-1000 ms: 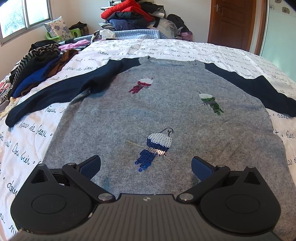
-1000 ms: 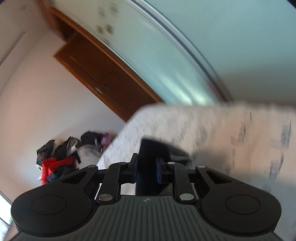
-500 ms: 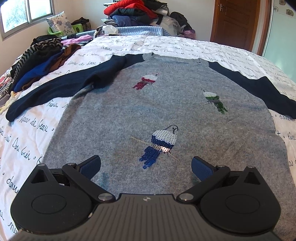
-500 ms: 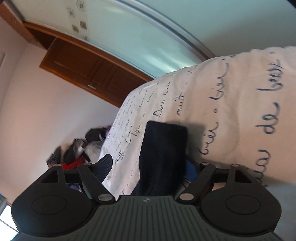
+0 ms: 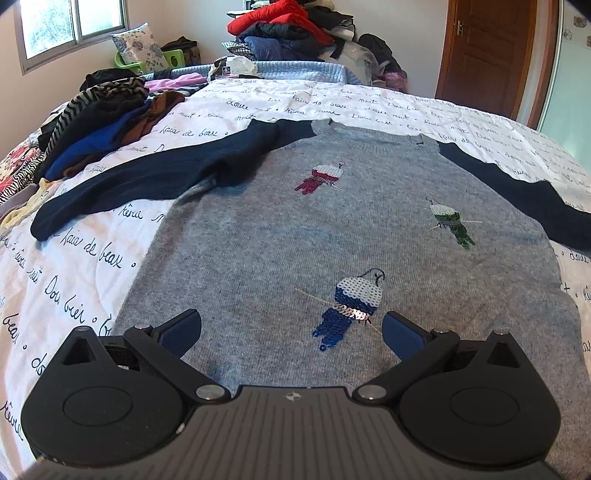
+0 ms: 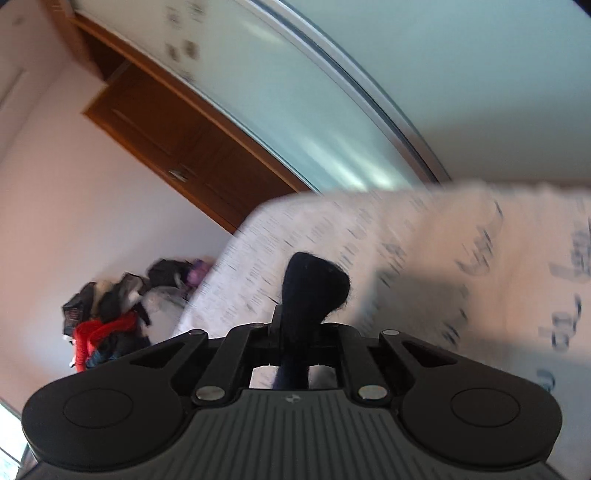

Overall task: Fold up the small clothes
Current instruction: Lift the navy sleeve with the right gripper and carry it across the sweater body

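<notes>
A grey sweater [image 5: 332,236] with navy sleeves and three sequin birds lies flat, front up, on the white bed. Its left sleeve [image 5: 147,181] stretches out to the left. Its right sleeve [image 5: 535,206] runs off to the right edge. My left gripper [image 5: 291,328] is open and empty just above the sweater's hem. My right gripper [image 6: 299,325] is shut on the navy cuff [image 6: 314,284] of the right sleeve and holds it lifted off the bed; this view is blurred.
The bedspread [image 5: 66,280] is white with cursive writing. Piles of clothes lie at the bed's left [image 5: 103,122] and at the head [image 5: 295,33]. A wooden door [image 5: 480,51] and a sliding wardrobe door [image 6: 332,92] stand to the right.
My right gripper opened half a second ago, then shut again on the navy cuff and lifted it. My left gripper has drifted slightly lower and nearer over the sweater, still open.
</notes>
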Demonstrator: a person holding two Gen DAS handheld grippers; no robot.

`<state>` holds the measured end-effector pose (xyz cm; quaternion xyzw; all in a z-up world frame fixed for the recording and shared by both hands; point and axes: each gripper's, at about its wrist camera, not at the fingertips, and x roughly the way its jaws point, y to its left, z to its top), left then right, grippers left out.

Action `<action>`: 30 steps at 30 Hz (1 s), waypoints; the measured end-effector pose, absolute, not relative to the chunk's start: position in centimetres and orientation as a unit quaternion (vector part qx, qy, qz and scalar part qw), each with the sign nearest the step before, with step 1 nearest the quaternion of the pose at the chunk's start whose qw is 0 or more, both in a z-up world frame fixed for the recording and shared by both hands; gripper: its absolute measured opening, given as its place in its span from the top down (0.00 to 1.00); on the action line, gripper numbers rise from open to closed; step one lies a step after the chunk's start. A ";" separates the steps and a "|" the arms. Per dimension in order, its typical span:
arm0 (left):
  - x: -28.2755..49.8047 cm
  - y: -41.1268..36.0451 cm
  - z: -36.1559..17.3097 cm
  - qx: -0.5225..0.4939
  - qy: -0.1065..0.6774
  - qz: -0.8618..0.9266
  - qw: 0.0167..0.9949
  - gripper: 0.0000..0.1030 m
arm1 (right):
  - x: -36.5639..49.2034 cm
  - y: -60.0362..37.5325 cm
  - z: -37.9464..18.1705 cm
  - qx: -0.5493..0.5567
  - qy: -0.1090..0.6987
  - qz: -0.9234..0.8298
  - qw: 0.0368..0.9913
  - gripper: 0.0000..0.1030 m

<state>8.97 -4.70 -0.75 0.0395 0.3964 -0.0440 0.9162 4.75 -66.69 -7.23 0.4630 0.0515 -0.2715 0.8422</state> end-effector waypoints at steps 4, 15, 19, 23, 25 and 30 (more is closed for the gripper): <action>9.0 -4.6 -1.1 0.037 0.401 -0.046 0.914 0.00 | 4.2 -64.9 -4.3 0.367 0.046 -0.304 0.878 0.92; 10.1 -2.8 -0.6 0.035 0.390 -0.022 0.920 0.00 | 7.5 -56.5 -1.5 0.218 0.089 -0.310 0.921 0.92; 10.9 -2.1 -1.0 0.021 0.397 -0.012 0.918 0.00 | 9.6 -50.6 1.2 0.143 0.079 -0.246 0.955 0.92; 11.2 -1.6 -1.0 0.027 0.396 0.001 0.918 0.00 | 12.0 -46.0 1.7 0.121 0.089 -0.188 0.971 0.92; 11.4 -1.2 -0.9 0.026 0.395 0.005 0.918 0.00 | 12.8 -44.5 1.9 0.126 0.099 -0.164 0.973 0.92; 11.7 -0.3 -0.9 0.017 0.397 0.011 0.917 0.00 | 14.3 -40.7 1.9 0.122 0.124 -0.127 0.977 0.91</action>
